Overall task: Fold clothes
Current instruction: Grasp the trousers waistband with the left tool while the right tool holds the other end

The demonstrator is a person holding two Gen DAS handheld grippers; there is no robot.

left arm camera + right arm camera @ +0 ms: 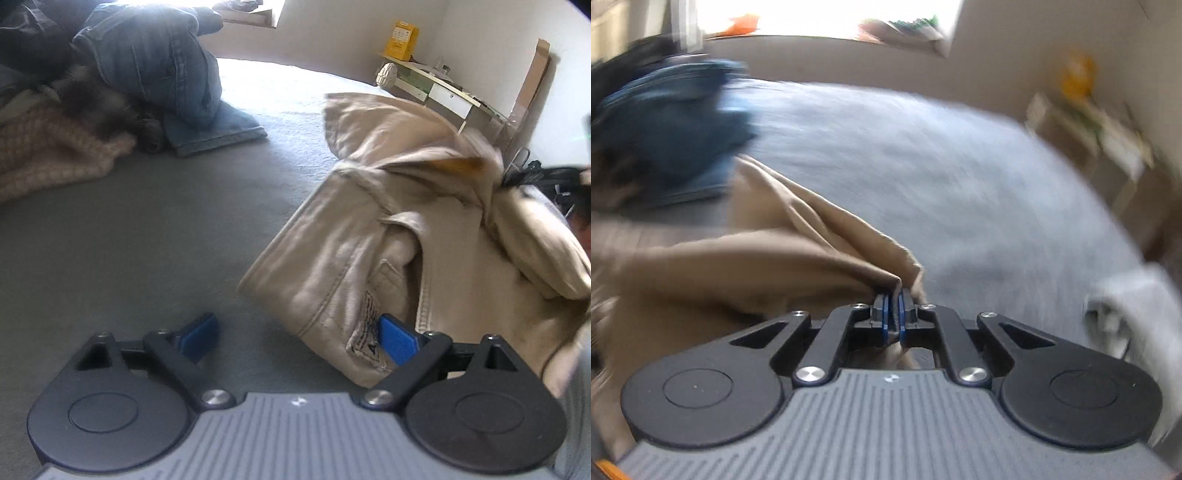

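Note:
A beige garment (399, 236) lies bunched on the grey bed cover (147, 229), with a sewn label (364, 332) near its lower hem. My left gripper (299, 334) stands open just in front of that hem; its right blue finger (397, 338) touches the cloth by the label, the left finger (197, 334) is over bare cover. In the blurred right wrist view my right gripper (893, 312) is shut on a gathered edge of the beige garment (798, 240), which trails away to the left.
Folded blue jeans (162, 70) and a pinkish knit piece (55, 155) are piled at the far left of the bed. A low shelf (443, 88) with a yellow box (402, 38) stands by the wall. A pale rolled item (1126, 306) lies at the bed's right edge.

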